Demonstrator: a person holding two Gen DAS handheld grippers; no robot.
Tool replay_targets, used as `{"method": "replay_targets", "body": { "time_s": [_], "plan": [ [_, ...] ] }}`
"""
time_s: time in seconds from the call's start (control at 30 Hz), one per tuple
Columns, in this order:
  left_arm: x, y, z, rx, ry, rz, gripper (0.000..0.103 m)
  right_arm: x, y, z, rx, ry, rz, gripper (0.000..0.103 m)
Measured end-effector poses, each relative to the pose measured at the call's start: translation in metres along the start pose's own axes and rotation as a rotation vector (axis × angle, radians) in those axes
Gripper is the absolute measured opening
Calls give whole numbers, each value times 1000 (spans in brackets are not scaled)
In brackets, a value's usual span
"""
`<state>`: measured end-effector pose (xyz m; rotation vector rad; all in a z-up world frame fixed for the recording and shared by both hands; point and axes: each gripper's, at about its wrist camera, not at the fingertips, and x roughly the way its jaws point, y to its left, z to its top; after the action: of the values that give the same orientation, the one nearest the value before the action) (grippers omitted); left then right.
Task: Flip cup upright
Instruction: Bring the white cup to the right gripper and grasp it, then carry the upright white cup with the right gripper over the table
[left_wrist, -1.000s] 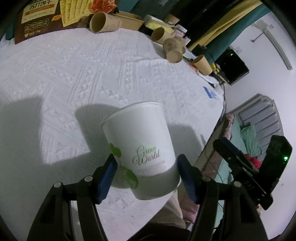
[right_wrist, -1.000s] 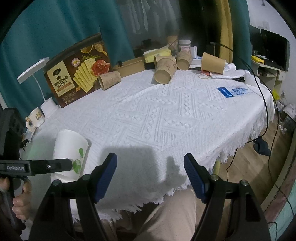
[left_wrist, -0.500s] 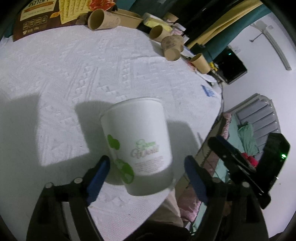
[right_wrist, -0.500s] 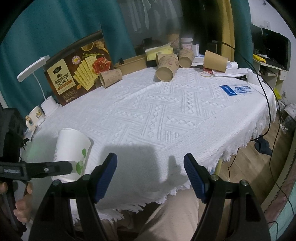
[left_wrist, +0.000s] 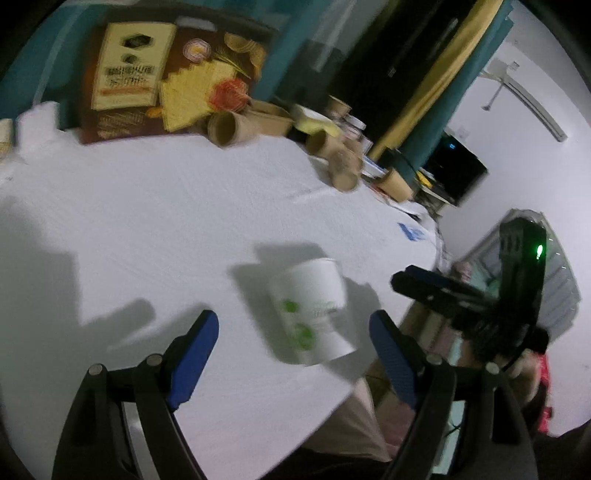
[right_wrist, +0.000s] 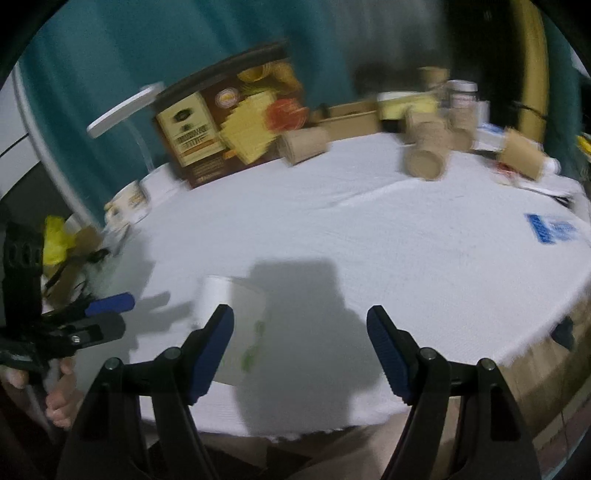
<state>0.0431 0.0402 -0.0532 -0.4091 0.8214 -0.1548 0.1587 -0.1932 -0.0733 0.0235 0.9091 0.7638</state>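
Standing on the white tablecloth (left_wrist: 155, 206) near the table's front edge, the white cup (left_wrist: 314, 310) with green print sits with its wider end toward the far side and slightly raised, so it looks upright, though both views are smeared and I would not swear to how squarely it stands. The left gripper (left_wrist: 293, 354) is spread wide, its two blue pads on either side of the cup and nearer than it, touching nothing. The cup lies ahead of that gap, a little toward the right pad. From the other side, the right gripper (right_wrist: 300, 349) is just as wide apart and holds nothing; the cup (right_wrist: 236, 325) shows partly behind its left blue pad, over at the left of its gap and in shadow. The left gripper (right_wrist: 99, 314) appears at the far left edge of that view, with the person's fingers (right_wrist: 59, 402) curled below it.

Along the back of the table several brown paper cups lie on their sides: one (right_wrist: 304, 146) just in front of the big cracker box (right_wrist: 229, 122), another (right_wrist: 424, 158) with its mouth facing the front, one more (right_wrist: 521, 151) farther right. What their insides hold I cannot tell through the blur. A small blue card (right_wrist: 550, 229) lies flat near the right rim, and a white desk lamp (right_wrist: 122, 110) leans over the left.
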Motion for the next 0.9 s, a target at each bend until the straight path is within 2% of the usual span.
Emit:
{"method": "replay_targets", "body": {
  "time_s": [0.07, 0.2, 0.43, 0.53, 0.6, 0.9],
  "plan": [
    [-10, 12, -3, -6, -25, 50, 84, 8, 10, 7, -19, 35, 39, 72],
    [-27, 31, -9, -14, -89, 140, 84, 26, 29, 14, -59, 93, 56, 72],
    [-41, 52, -7, 6, -147, 185, 84, 56, 30, 22, -45, 205, 40, 72],
    [-41, 57, -4, 9, -157, 187, 84, 72, 23, 23, -16, 265, 54, 72],
    [-39, 60, -4, 13, -152, 172, 84, 80, 20, 24, 10, 290, 95, 72],
    [-24, 52, -9, 53, -87, 123, 84, 106, 15, 21, 62, 375, 177, 72]
  ]
}}
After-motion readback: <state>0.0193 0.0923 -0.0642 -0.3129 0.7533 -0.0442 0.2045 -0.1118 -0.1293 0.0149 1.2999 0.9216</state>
